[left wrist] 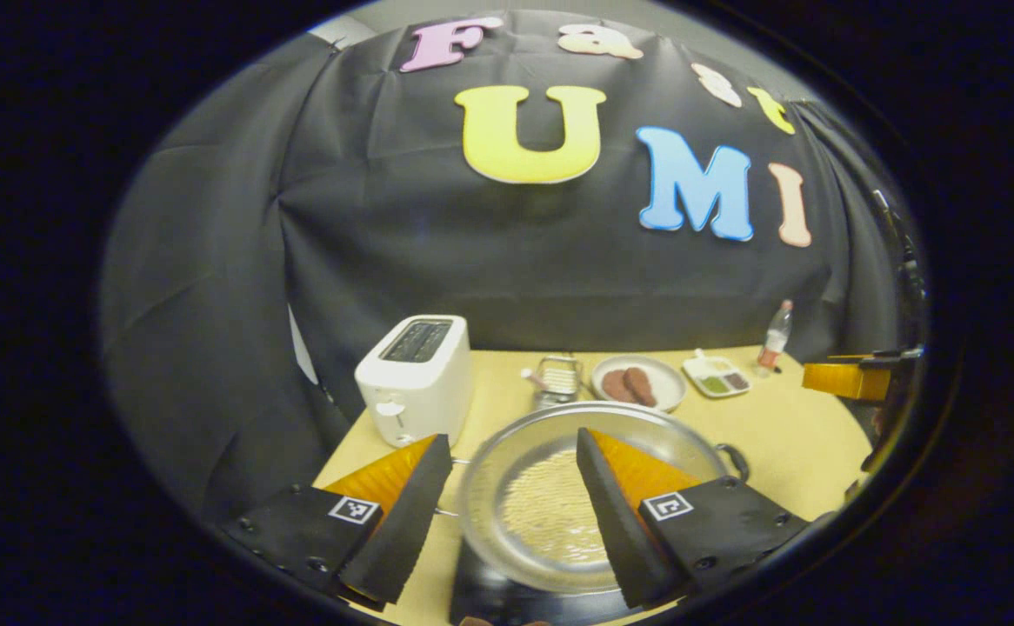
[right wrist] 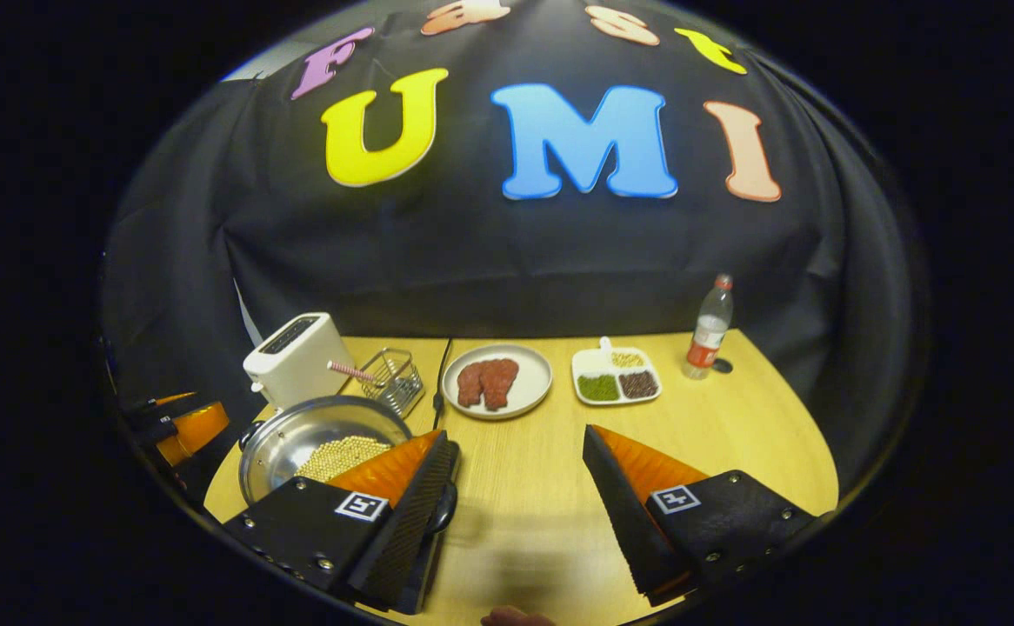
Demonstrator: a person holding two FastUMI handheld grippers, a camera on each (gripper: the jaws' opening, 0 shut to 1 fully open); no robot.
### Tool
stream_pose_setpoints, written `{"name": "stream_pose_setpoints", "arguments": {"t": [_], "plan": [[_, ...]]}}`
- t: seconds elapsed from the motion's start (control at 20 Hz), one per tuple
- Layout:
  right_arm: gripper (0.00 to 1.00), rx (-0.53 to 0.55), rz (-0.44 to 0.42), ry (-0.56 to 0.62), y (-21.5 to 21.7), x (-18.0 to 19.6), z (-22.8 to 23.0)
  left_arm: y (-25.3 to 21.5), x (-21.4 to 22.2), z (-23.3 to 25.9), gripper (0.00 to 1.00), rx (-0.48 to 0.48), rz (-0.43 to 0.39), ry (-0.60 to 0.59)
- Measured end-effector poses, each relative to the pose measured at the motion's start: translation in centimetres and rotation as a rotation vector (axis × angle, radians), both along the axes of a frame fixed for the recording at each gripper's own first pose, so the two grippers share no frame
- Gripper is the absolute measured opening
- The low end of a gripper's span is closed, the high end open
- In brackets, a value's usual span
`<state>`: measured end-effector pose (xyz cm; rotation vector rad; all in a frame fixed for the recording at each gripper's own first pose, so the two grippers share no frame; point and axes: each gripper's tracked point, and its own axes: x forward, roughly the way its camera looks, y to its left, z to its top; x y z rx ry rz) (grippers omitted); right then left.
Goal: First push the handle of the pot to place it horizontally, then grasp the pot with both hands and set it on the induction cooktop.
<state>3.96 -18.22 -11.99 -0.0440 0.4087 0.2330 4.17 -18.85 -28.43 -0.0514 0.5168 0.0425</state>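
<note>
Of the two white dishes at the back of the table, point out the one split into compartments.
It is the white rectangular dish holding green, brown and pale bits in separate sections, nearer the plastic bottle. The round white plate is undivided.

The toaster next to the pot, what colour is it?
White, with a dark slotted top. The toaster shows best in the left gripper view.
</note>
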Motion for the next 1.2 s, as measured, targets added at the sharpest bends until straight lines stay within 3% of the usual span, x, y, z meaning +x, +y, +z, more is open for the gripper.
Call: {"name": "stream_pose_setpoints", "arguments": {"t": [0.45, 0.5, 0.6, 0.7, 0.75, 0.8, 0.85, 0.9, 1.2], "plan": [[0.95, 0.080, -0.120, -0.316, -14.0, -4.5, 16.1, -20.1, 0.6, 19.7, 0.95, -0.071, -0.064, -0.348], [0.95, 0.084, -0.130, -0.331, -15.6, -5.1, 17.3, -21.7, 0.5, 21.9, 0.92, -0.061, -0.066, -0.387], [0.95, 0.107, -0.131, -0.360, -17.7, -5.9, 19.5, -24.2, -0.3, 24.9, 0.97, -0.032, -0.053, -0.423], [0.95, 0.123, -0.121, -0.384, -19.5, -6.4, 21.4, -26.7, -1.4, 26.5, 0.99, -0.043, -0.045, -0.440], [1.00, 0.127, -0.113, -0.390, -20.3, -6.9, 22.2, -27.7, -1.9, 26.9, 0.99, -0.044, -0.035, -0.437], [0.95, 0.128, -0.100, -0.402, -20.6, -7.2, 22.8, -28.3, -2.4, 27.4, 0.99, -0.041, -0.024, -0.437], [0.95, 0.123, -0.091, -0.412, -20.9, -7.1, 22.9, -28.8, -2.9, 27.9, 0.92, -0.038, -0.016, -0.440], [0.95, 0.117, -0.078, -0.417, -20.8, -6.9, 22.9, -29.3, -3.3, 28.3, 0.99, -0.033, -0.007, -0.445], [0.95, 0.159, -0.018, -0.389, -19.0, -7.1, 22.7, -30.1, -5.2, 28.8, 0.99, -0.002, 0.014, -0.441]]}}
